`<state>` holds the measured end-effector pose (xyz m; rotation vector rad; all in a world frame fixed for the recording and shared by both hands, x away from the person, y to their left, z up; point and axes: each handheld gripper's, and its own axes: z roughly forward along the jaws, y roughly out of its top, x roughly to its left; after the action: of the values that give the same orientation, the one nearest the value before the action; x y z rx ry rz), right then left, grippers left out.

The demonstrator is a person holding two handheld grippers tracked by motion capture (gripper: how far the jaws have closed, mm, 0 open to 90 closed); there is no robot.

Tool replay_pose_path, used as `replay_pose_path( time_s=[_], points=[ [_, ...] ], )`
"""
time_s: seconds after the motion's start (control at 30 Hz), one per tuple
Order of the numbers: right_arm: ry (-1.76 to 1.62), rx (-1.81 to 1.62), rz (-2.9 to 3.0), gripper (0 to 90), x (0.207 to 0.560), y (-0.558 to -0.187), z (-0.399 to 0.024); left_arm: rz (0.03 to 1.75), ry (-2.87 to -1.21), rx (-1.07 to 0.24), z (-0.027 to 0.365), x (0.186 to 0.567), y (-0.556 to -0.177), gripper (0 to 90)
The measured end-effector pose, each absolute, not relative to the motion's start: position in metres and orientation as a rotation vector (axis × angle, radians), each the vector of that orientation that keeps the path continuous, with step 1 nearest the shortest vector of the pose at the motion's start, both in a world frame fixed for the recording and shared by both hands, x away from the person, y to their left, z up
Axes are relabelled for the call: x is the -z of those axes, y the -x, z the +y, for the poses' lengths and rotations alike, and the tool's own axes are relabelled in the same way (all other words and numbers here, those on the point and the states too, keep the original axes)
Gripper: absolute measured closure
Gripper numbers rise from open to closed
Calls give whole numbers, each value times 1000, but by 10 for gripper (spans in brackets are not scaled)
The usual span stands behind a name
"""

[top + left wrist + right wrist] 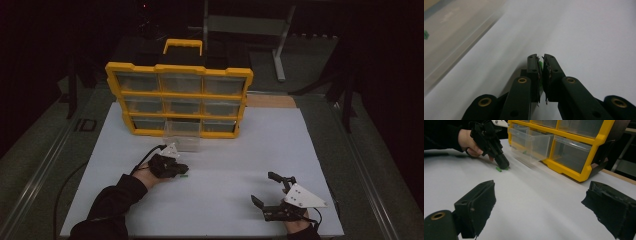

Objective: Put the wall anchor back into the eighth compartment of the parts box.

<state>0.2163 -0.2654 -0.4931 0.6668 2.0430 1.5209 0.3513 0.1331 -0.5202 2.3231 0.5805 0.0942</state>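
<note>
Left gripper (184,170), pinching a small green piece (540,65), sits just below the pulled-out clear drawer (183,136); right gripper (265,189) spread, lower right.

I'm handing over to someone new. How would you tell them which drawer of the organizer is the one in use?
Find the yellow organizer standing at the far side of the white table, a three-by-three grid of clear drawers. Look at its bottom row: the open drawer is the middle one. It alone is pulled out toward the person, jutting past the yellow frame, while its neighbours sit flush.
</note>
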Motion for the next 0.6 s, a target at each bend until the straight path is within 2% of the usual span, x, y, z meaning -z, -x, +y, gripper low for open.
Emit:
replay_pose_path(
  time_s=[0.33,0.6],
  points=[
    [-664,-1538,2028,88,493,-216,-267,555,-2339,-98,135,512,-352,842],
    [-658,-1525,2012,88,493,-216,-268,442,-2344,-77,146,487,-352,842]
  ],
)
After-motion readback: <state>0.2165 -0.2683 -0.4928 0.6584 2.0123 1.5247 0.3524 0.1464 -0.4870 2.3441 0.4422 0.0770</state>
